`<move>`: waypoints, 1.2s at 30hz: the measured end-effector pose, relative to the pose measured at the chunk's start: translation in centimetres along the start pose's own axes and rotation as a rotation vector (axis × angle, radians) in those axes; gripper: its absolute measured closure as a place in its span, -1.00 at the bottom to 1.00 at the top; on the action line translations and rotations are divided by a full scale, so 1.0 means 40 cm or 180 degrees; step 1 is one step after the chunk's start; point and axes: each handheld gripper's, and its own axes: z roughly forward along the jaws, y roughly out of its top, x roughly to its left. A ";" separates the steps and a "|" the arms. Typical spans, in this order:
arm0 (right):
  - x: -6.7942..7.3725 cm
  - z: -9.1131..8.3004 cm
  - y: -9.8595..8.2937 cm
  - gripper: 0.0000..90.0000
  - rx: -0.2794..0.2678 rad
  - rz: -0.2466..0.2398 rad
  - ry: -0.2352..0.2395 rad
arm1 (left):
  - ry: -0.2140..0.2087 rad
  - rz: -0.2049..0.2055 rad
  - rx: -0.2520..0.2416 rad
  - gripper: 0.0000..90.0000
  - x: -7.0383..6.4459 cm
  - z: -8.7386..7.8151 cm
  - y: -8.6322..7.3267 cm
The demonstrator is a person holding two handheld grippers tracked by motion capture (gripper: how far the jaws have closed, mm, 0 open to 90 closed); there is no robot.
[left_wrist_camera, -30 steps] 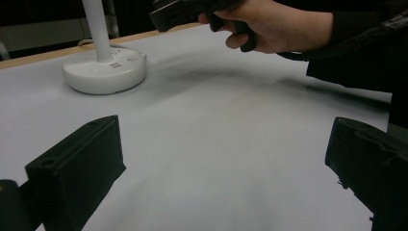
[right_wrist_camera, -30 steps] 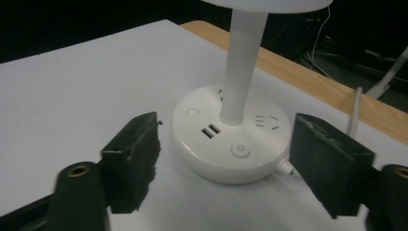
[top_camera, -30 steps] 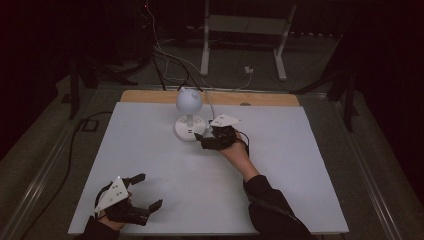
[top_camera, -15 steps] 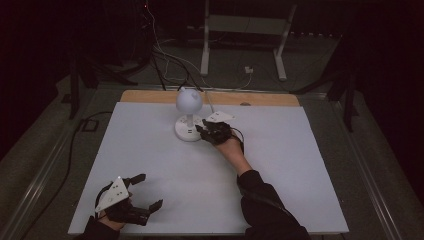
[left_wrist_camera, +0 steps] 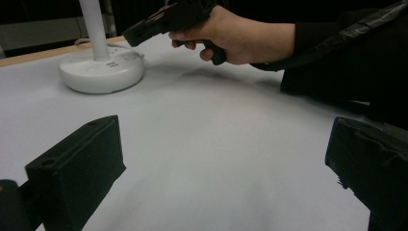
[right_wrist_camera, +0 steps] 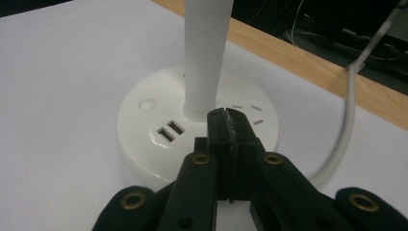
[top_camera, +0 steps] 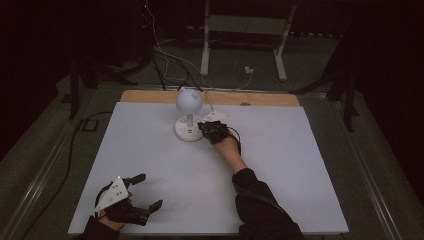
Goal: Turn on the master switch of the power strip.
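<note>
Right gripper [top_camera: 204, 126] is up at the far-centre of the table [top_camera: 280, 150], tips pressed together w/ nothing between them, over the round white base of the lamp [top_camera: 189, 120]. In the right gripper view the right gripper's closed tips sit just above the base top, right beside the white stem [right_wrist_camera: 206, 53], a hair to its right. Can't tell if they actually touch the base surface. Two USB slots [right_wrist_camera: 170, 131] face the camera on the base, a small round button [right_wrist_camera: 147, 103] to their left, socket slits [right_wrist_camera: 248, 109] to the right of the stem. White cable [right_wrist_camera: 347, 120] curls off the base on the right side, toward the wooden table edge [right_wrist_camera: 308, 57].

High view: lamp stands upright, globe head [top_camera: 188, 100] on top, near the far edge, centre-left. Person's right forearm in a dark sleeve [top_camera: 257, 205] reaches diagonally from the near edge to it.

Left gripper [top_camera: 142, 192] is well apart, at the near-left corner, jaws spread wide, holding nothing, low over the bare white top. Left gripper view looks across the table to the lamp base [left_wrist_camera: 102, 70] and the right hand [left_wrist_camera: 235, 33] beyond.
</note>
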 end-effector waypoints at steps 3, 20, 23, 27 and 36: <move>0.001 0.006 -0.002 1.00 0.0030 -0.0009 -0.0012 | -0.0011 -0.0001 0.0004 -0.99 0.000 0.001 0.000; 0.009 0.028 -0.008 1.00 0.0120 0.0007 -0.0010 | -0.0009 -0.0007 0.0002 -0.99 -0.001 0.000 -0.001; 0.009 0.029 -0.007 1.00 0.0134 -0.0014 -0.0010 | -0.0007 -0.0009 0.0004 -0.99 0.000 0.001 -0.001; 0.008 0.030 -0.006 1.00 0.0152 -0.0024 -0.0011 | -0.0002 -0.0014 0.0007 -0.99 -0.001 0.002 -0.002; 0.018 0.035 -0.003 1.00 0.0232 -0.0141 -0.0185 | 0.0009 -0.0003 0.0003 -0.99 -0.002 0.001 0.000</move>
